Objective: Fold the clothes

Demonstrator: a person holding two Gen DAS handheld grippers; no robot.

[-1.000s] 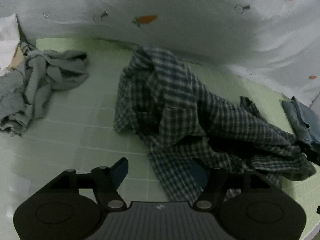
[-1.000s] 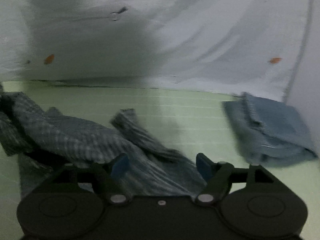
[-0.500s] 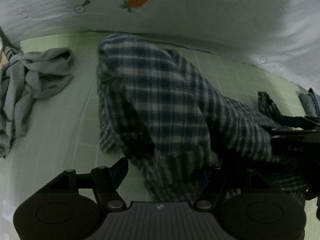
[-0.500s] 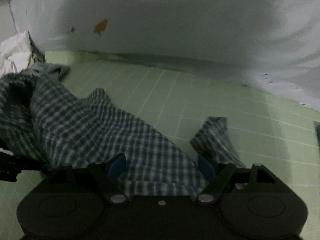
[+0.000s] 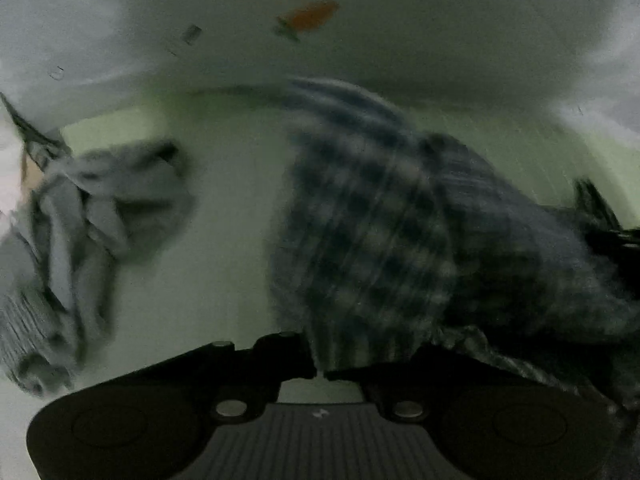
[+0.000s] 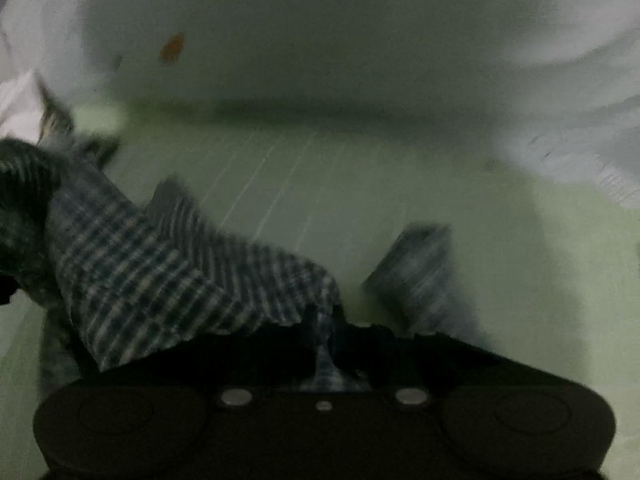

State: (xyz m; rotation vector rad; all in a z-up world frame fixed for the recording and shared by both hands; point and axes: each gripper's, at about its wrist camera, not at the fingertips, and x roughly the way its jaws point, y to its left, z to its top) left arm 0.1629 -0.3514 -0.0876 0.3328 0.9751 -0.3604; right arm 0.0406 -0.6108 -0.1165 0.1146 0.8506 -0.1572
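Observation:
A blue and white plaid shirt [image 5: 384, 240] hangs bunched over the pale green gridded surface [image 5: 224, 240]. My left gripper [image 5: 319, 368] is shut on the shirt's near edge. In the right wrist view the same plaid shirt [image 6: 168, 280] spreads to the left, and my right gripper [image 6: 326, 340] is shut on a strip of it. A loose plaid end [image 6: 416, 276] trails just right of the right gripper. Both views are motion blurred.
A crumpled grey garment [image 5: 80, 232] lies at the left of the surface. A white sheet with orange carrot prints [image 5: 312, 16] rises behind it and also shows in the right wrist view [image 6: 172, 48]. White cloth [image 6: 16, 100] sits at the far left.
Both grippers were open around the plaid shirt and have closed on it. The shirt has been lifted and pulled, and both views have swung left; the folded blue denim has left view.

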